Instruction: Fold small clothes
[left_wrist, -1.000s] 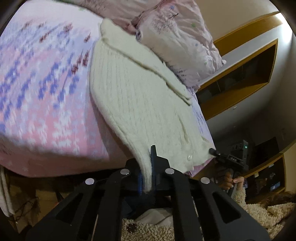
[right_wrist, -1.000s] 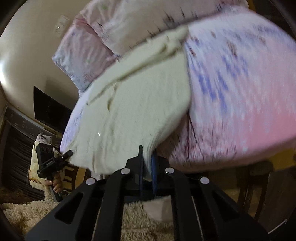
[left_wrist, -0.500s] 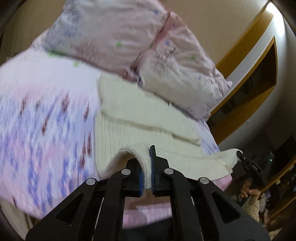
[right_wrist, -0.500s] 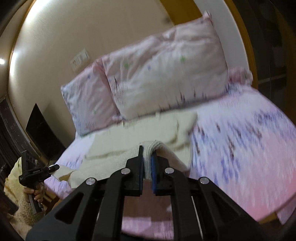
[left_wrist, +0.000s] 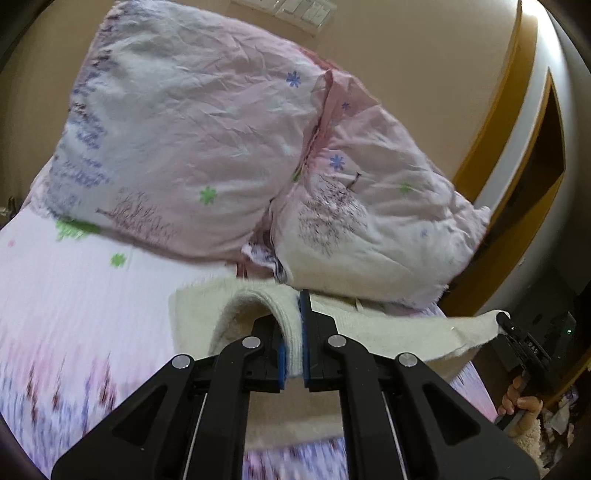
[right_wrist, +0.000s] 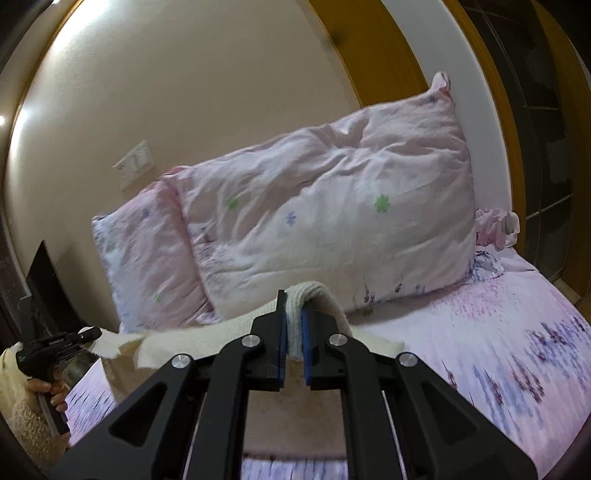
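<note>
The left gripper (left_wrist: 293, 341) is clamped tight on a bottom corner of the cream knitted cardigan (left_wrist: 399, 332), the fabric bunched between its blue pads. A second ago this corner hung off the near edge of the bed (left_wrist: 74, 295), with the garment spread flat toward the pillows (left_wrist: 207, 147). Now the corner is lifted and carried toward those pillows, so the hem arches over the part that lies flat just in front of them. In the left wrist view the lifted hem stretches rightward as a taut band to the other gripper, seen small at the frame's right edge with a hand below it.

The right gripper (right_wrist: 293, 343) is likewise closed firmly on the opposite bottom corner (right_wrist: 303, 295), which loops over its blue pads just short of the pillows. It too has risen from the bed's near edge over the past second and swung toward the pillows, keeping pace with the left one.

The change suggests the first fold is under way: the lower half is being brought over the upper half, hem toward collar. The hem is airborne, not yet laid down. The next move likely calls for lowering both corners evenly near the pillows so the edges line up.
</note>
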